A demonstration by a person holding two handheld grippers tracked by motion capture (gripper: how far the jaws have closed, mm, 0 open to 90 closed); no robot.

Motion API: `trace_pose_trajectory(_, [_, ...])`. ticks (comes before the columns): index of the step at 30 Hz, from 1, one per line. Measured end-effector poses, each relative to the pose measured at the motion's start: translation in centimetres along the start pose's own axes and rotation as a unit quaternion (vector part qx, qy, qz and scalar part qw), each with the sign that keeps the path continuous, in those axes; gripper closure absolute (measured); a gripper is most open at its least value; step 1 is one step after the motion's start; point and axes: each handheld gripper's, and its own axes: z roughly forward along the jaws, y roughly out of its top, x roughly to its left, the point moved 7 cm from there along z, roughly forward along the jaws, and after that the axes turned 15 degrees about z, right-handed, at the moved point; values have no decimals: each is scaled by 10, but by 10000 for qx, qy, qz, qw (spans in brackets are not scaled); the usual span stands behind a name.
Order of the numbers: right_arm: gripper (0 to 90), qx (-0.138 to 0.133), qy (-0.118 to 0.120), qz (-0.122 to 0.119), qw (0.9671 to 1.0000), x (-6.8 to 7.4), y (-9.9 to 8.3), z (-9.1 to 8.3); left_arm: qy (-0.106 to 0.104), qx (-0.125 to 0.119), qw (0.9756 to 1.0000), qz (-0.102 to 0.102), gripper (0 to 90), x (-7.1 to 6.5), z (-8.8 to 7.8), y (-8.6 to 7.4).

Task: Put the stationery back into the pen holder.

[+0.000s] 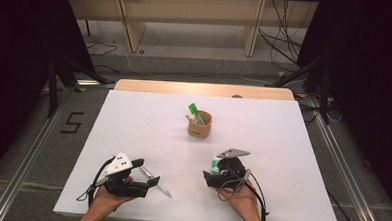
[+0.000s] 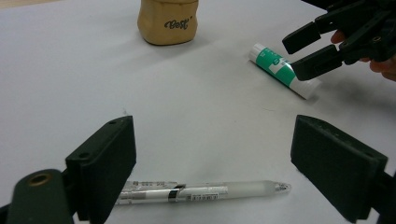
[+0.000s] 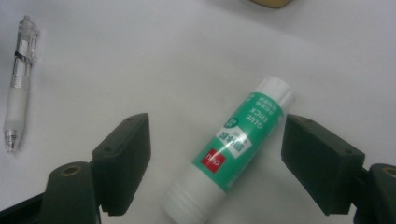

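Observation:
A clear pen (image 2: 205, 191) lies on the white table between the wide-apart jaws of my left gripper (image 2: 219, 158), untouched. From above, the pen (image 1: 157, 182) sits just right of the left gripper (image 1: 148, 172). A green and white glue stick (image 3: 238, 144) lies flat between the jaws of my right gripper (image 3: 222, 161), which is open around it without gripping. In the high view the glue stick (image 1: 215, 164) peeks out beside the right gripper (image 1: 214, 171). The left gripper view also shows the glue stick (image 2: 280, 70) under the right gripper (image 2: 317, 49).
A tan cup (image 1: 199, 124) stands mid-table holding a green stick (image 1: 193, 109) and another item. It appears again as the tan cup (image 2: 167, 21) ahead of the left gripper. The white table (image 1: 133, 118) ends at its front edge by the person's hands.

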Motion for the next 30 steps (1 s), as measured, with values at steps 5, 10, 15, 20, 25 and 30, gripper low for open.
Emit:
trace_pose_trajectory(5, [254,73,-85,-34,9999,2,-4,3,-6,15,10000,16,139,-1,0,0])
trace_pose_trajectory(10, [257,136,-166,-104,9997,4,-10,4,10,-1,10000,15,139,0,0,0])
trace_pose_trajectory(15, [269,159,-218,-158,9995,6,-15,4,14,22,10000,16,139,0,0,0])
trace_pose_trajectory(20, [287,172,-291,-156,9993,6,-18,5,16,23,10000,35,139,-1,0,0])
trace_pose_trajectory(25, [307,123,-391,-114,9991,4,-18,5,15,39,10000,71,139,-1,0,-1])
trace_pose_trajectory(30, [321,128,-422,-61,9990,3,-18,6,23,43,10000,74,139,-1,0,-1])
